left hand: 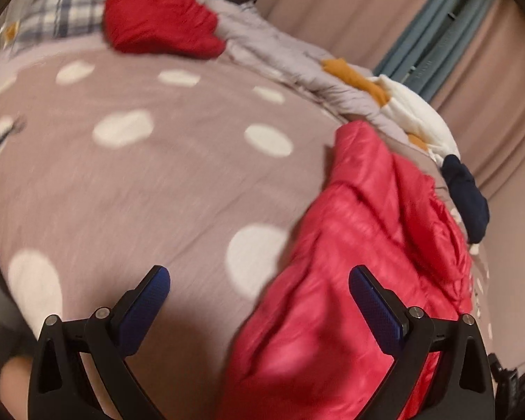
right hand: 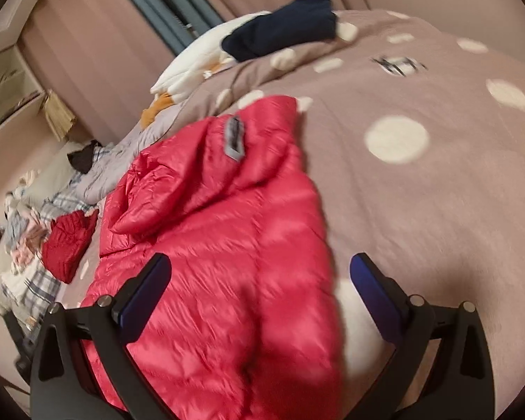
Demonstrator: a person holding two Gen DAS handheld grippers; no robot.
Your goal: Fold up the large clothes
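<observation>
Nearest the lenses, the left gripper [left hand: 259, 309] and the right gripper [right hand: 260, 295] are both seen spread wide, with nothing gripped between the blue pads. The pink-red puffer jacket [right hand: 220, 262] is laid on the polka-dot bedspread [left hand: 150, 182], reaching toward 12 o'clock in the right wrist view. Farther off, a dark red garment [left hand: 161, 22] is seen at 11 o'clock in the left wrist view, and a navy garment [right hand: 283, 28] at 12 o'clock in the right.

The puffy jacket [right hand: 220, 245] lies on the bed [right hand: 420, 210], hood at the far end. A folded garment [right hand: 68, 245] sits to its left, another garment [right hand: 283, 28] far behind.
</observation>
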